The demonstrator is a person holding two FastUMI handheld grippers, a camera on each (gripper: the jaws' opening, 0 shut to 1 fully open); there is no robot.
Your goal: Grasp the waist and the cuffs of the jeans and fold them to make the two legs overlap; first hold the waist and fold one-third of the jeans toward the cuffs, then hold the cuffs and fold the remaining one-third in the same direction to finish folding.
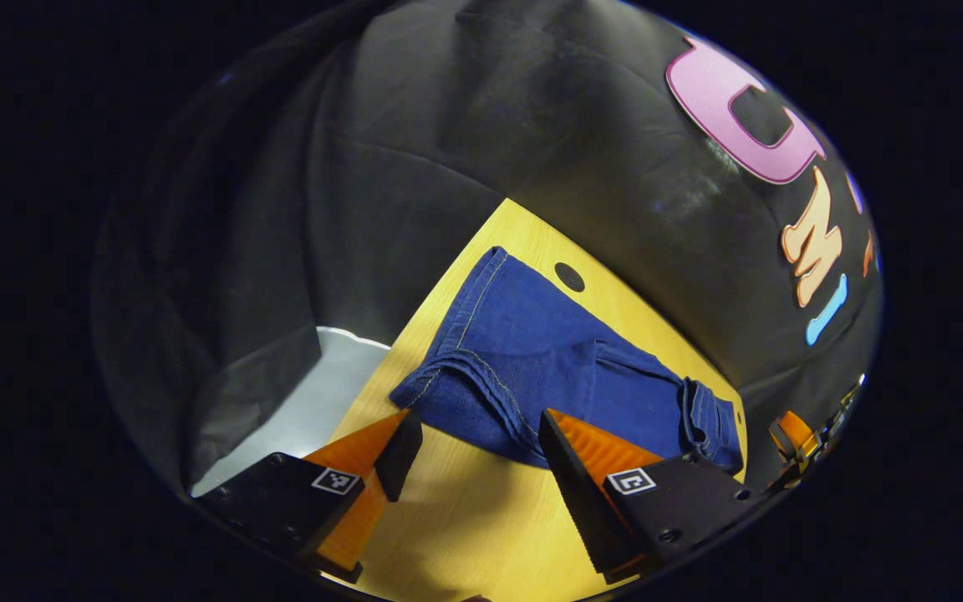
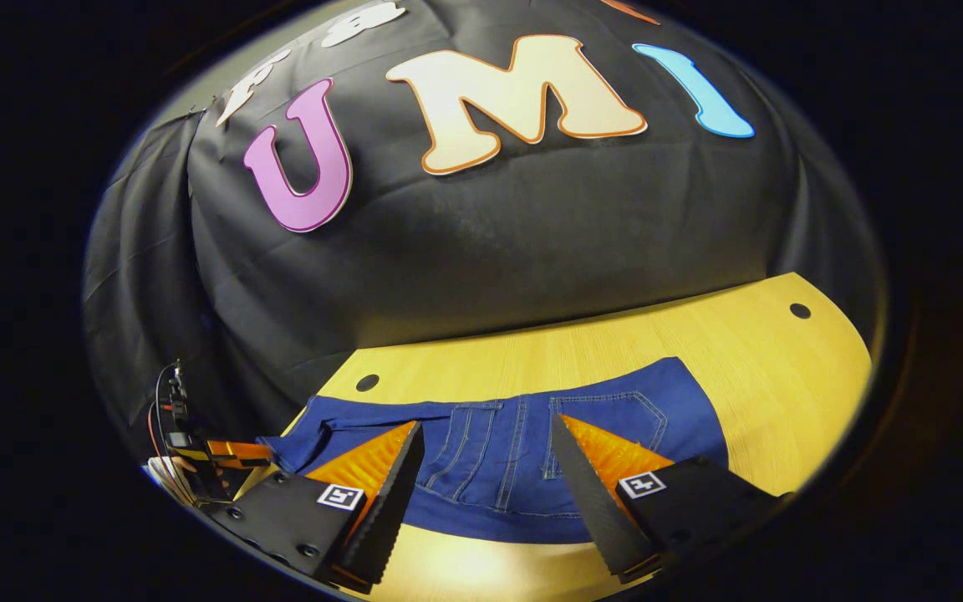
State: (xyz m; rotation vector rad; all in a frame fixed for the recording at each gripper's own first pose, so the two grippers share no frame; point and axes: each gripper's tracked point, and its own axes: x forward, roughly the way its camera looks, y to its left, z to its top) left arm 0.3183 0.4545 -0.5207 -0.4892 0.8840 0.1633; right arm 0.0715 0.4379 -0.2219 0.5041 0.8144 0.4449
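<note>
The blue jeans [image 1: 532, 359] lie flat on the yellow table [image 1: 465, 510]. In the left gripper view their stitched leg end is closest, and my left gripper [image 1: 481, 456] hovers open just above that edge with nothing between its fingers. In the right gripper view the jeans [image 2: 498, 468] show back pockets and seams. My right gripper [image 2: 486, 435] stands open over this waist part, its fingers apart above the denim. An orange finger of the left gripper [image 2: 235, 453] shows at the jeans' far left end, and an orange part of the right gripper [image 1: 795, 435] at the other end.
The table has round dark holes [image 2: 799, 310] [image 2: 367, 382] [image 1: 569, 276] near its back edge, against the black cloth wall. Bare tabletop [image 2: 782, 401] lies to the right of the jeans. Grey floor [image 1: 314, 401] lies past the table's left edge. Cables [image 2: 172, 410] hang by the left gripper.
</note>
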